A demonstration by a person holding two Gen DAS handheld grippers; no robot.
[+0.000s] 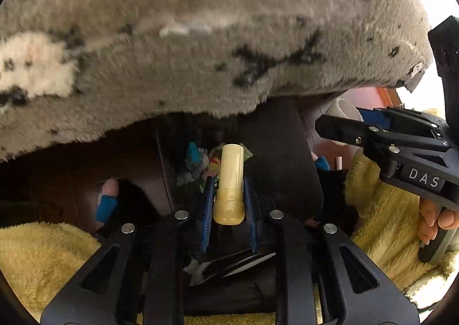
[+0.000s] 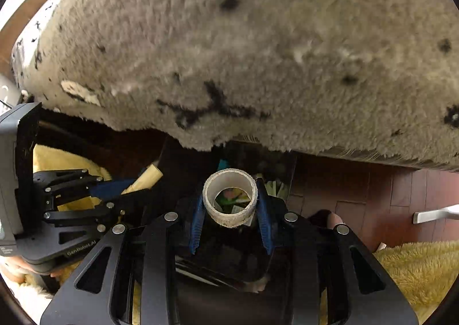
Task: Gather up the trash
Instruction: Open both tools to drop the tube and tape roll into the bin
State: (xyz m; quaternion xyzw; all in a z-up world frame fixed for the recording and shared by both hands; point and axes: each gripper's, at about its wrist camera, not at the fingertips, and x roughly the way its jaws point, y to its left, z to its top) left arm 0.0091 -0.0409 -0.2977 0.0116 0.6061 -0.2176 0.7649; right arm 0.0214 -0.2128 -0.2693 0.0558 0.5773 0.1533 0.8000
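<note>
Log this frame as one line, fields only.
left tool: shut on cream plastic tube | right tool: shut on white tape roll | both above dark trash bin | bin: colourful wrappers

You're over a reddish-brown wood floor point(image 2: 373, 190). A shaggy grey rug with black marks point(image 2: 243, 52) lies on it and fills the upper view. A dark bin point(image 1: 275, 153) of mixed colourful trash point(image 1: 200, 161) stands on the floor at the rug's edge. Yellow fleece point(image 2: 421, 270) covers the near corners.

Black linkage grippers point(image 1: 228, 201) with silver rivets, blue finger pads point(image 2: 198, 224), white "DAS" lettering, apparently fuzzy yellow sleeves point(image 1: 381, 196).
</note>
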